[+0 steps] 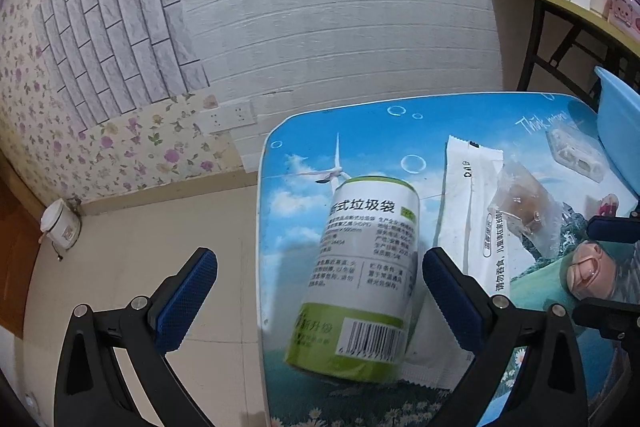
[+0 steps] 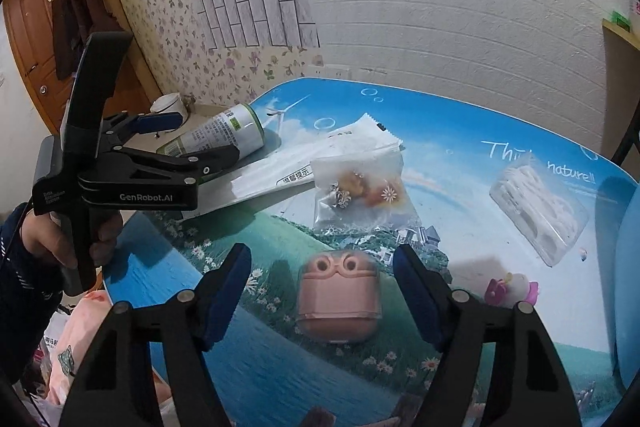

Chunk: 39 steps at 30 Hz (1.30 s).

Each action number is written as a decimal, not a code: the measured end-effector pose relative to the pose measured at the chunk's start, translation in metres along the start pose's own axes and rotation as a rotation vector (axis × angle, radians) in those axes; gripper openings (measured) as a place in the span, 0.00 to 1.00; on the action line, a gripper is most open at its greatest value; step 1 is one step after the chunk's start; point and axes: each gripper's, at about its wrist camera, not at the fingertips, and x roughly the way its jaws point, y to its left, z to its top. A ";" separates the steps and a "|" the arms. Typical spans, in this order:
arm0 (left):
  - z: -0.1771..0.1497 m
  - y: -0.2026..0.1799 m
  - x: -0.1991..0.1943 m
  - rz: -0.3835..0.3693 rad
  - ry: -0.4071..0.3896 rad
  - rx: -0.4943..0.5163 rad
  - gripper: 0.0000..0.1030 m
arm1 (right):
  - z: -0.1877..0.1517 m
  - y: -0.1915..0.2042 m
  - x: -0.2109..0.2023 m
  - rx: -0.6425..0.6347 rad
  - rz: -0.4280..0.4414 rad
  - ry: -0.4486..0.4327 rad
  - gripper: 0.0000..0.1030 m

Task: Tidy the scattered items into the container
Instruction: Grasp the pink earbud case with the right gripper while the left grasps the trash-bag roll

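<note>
The right tool [image 2: 322,293], black-armed with blue cross-hatched rubber pads, stands open astride a small pink plastic case [image 2: 338,301] with two round eye-like bumps, neither pad touching it. The left tool [image 1: 320,301] is likewise open, its textured pads on either side of a white-and-green cylindrical roll of rubbish bags [image 1: 362,273] (printed label, barcode near the base) lying on its side at the table's edge, clear of both pads. Beside the roll lies a flat white crinkle-edged sachet [image 1: 466,211], overlapped by a clear plastic pouch of small trinkets [image 2: 358,193]. Farther right sit a clear moulded blister pack [image 2: 538,211] and a small pink-and-white toy figure [image 2: 512,289]. The glossy table [image 2: 460,131] bears a sky-and-meadow print; a blue plastic container [image 1: 620,115] stands at its right edge.
</note>
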 end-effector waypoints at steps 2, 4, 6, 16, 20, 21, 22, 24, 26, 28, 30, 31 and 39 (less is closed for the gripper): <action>0.000 -0.001 0.003 -0.002 0.006 0.008 1.00 | 0.000 0.000 0.000 0.001 -0.002 0.001 0.74; 0.001 -0.001 0.004 -0.003 0.007 0.009 1.00 | 0.000 0.000 0.001 0.005 0.000 0.004 0.71; 0.002 0.000 0.004 -0.010 0.005 0.005 1.00 | -0.001 -0.001 0.000 0.007 0.005 0.007 0.65; 0.004 0.000 0.009 -0.033 0.009 0.006 0.84 | -0.008 0.001 0.002 0.008 0.002 0.017 0.63; 0.002 -0.005 0.008 -0.037 0.015 0.035 0.68 | -0.010 0.002 0.003 -0.006 -0.007 0.012 0.63; 0.002 -0.007 0.007 -0.039 0.013 0.042 0.66 | -0.009 0.002 0.007 -0.013 -0.014 0.010 0.63; 0.001 -0.008 0.006 -0.042 0.010 0.051 0.61 | -0.009 0.003 0.006 -0.019 -0.019 0.008 0.63; 0.000 -0.011 0.005 -0.048 0.004 0.066 0.52 | -0.010 0.005 0.006 -0.033 -0.029 0.003 0.63; 0.000 -0.012 0.005 -0.050 0.001 0.072 0.45 | -0.011 0.005 0.006 -0.038 -0.031 -0.004 0.63; 0.000 -0.010 0.005 -0.052 0.001 0.062 0.45 | -0.012 0.005 0.008 -0.040 -0.032 -0.008 0.62; -0.001 -0.010 0.005 -0.055 0.001 0.054 0.45 | -0.013 0.005 0.008 -0.042 -0.037 -0.013 0.61; -0.001 -0.008 0.006 -0.054 0.001 0.051 0.45 | -0.013 0.005 0.008 -0.044 -0.039 -0.015 0.60; -0.003 -0.004 -0.002 -0.026 -0.026 0.015 0.45 | -0.011 -0.003 0.010 -0.032 -0.060 -0.025 0.42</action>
